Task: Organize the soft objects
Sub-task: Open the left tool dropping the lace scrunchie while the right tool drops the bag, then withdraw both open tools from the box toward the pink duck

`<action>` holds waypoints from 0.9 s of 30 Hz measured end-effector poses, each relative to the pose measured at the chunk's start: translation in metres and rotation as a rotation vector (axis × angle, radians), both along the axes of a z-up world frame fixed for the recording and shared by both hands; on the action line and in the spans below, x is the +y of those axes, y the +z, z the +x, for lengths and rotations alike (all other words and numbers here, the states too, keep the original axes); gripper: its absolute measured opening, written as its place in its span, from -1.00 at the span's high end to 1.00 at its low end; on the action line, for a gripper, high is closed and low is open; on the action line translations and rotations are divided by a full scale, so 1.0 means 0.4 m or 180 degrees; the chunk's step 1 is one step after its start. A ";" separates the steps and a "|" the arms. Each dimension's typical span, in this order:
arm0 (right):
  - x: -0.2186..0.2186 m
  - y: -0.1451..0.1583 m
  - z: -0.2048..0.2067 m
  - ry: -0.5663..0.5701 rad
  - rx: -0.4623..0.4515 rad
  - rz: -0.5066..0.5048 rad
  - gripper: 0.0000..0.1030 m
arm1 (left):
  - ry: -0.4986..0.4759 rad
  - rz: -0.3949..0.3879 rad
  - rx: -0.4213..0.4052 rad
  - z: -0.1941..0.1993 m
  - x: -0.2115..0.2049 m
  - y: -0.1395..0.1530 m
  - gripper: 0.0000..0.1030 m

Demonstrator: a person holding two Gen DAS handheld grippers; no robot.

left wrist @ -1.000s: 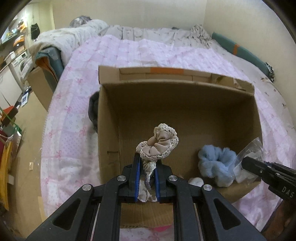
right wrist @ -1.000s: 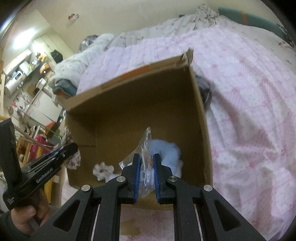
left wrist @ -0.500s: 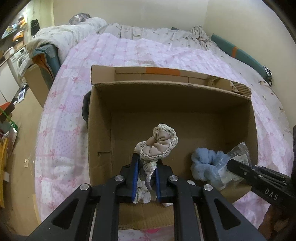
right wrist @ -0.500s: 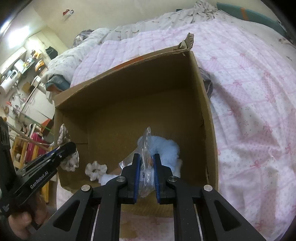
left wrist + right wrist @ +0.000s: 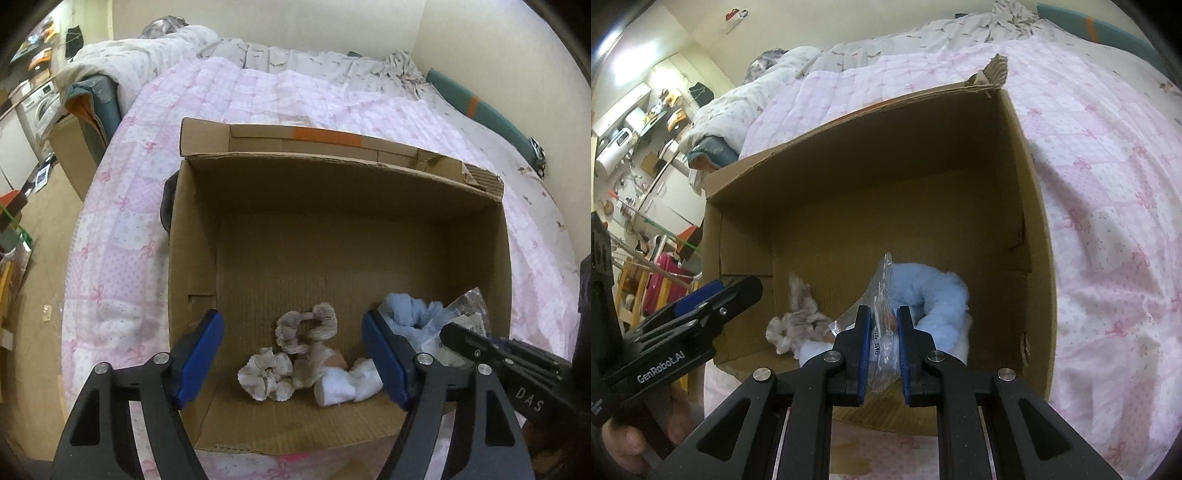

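Bedroom: bed under a pink quilt [image 5: 155, 206] with bow print, grey-white bedding [image 5: 317, 66] bunched at the far end, cream walls. Beyond the bed's left edge: wood floor, a washing machine [image 5: 40, 107], clutter too small to read.

Open cardboard box [image 5: 192, 236] sits on the quilt, directly ahead of both grippers.

Left gripper [image 5: 293, 363]: jaws opening, blue pads wide apart, nothing pressed between them. Between and just past its fingers, on the box floor: beige lace scrunchie [image 5: 306, 328], cream scrunchie [image 5: 266, 376] nearer, white scrunchie [image 5: 347, 380] by the right finger. Fluffy blue scrunchie [image 5: 406, 314] beyond the right finger.

Right gripper [image 5: 882, 354]: fingers nearly together, clamped on a clear plastic bag [image 5: 882, 295] with printed label, text unreadable. Bag stands up between the pads; blue scrunchie just behind them.

Hidden or cut off: dark item [image 5: 168, 206] outside the box's left wall, mostly covered, cannot tell what. The person's hand [image 5: 624, 443] is at the frame's corner, partly cropped. Bag contents unclear.
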State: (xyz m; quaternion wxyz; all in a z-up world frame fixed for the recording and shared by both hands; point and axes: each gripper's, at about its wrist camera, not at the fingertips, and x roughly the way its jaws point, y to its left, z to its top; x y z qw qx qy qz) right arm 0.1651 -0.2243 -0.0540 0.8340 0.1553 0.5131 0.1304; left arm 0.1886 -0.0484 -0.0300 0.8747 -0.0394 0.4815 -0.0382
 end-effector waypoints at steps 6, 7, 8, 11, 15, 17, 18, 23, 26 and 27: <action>-0.004 -0.006 0.002 -0.0028 0.0045 0.0080 0.71 | 0.0016 0.0042 -0.0018 -0.001 0.002 0.005 -0.45; -0.003 -0.007 0.006 -0.0045 0.0073 0.0108 0.70 | 0.0024 0.0038 -0.0027 -0.002 0.003 0.006 -0.45; -0.006 -0.009 0.007 -0.0077 0.0092 0.0131 0.57 | 0.0027 0.0029 -0.0035 -0.003 0.005 0.008 -0.45; -0.016 -0.003 0.008 -0.0189 0.0087 0.0229 -0.58 | 0.0016 0.0005 -0.0034 -0.002 0.006 0.009 -0.45; -0.023 0.024 0.002 -0.0247 -0.0071 0.0218 -0.61 | 0.0023 -0.0016 -0.0010 -0.003 0.008 0.005 -0.45; -0.023 0.021 0.001 -0.0266 -0.0051 0.0198 -0.61 | 0.0021 -0.0020 -0.0008 -0.006 0.007 0.004 -0.45; -0.023 0.019 0.002 -0.0265 -0.0034 0.0200 -0.61 | 0.0020 -0.0020 -0.0007 -0.008 0.008 0.004 -0.45; -0.027 0.025 -0.004 -0.0283 -0.0061 0.0133 -0.61 | 0.0041 -0.0041 -0.0026 -0.017 0.016 0.011 -0.46; -0.035 0.026 -0.010 -0.0343 -0.0069 0.0114 -0.61 | 0.0060 -0.0067 -0.0033 -0.025 0.024 0.015 -0.45; -0.039 0.026 -0.012 -0.0366 -0.0066 0.0104 -0.61 | 0.0072 -0.0086 -0.0020 -0.029 0.027 0.017 -0.45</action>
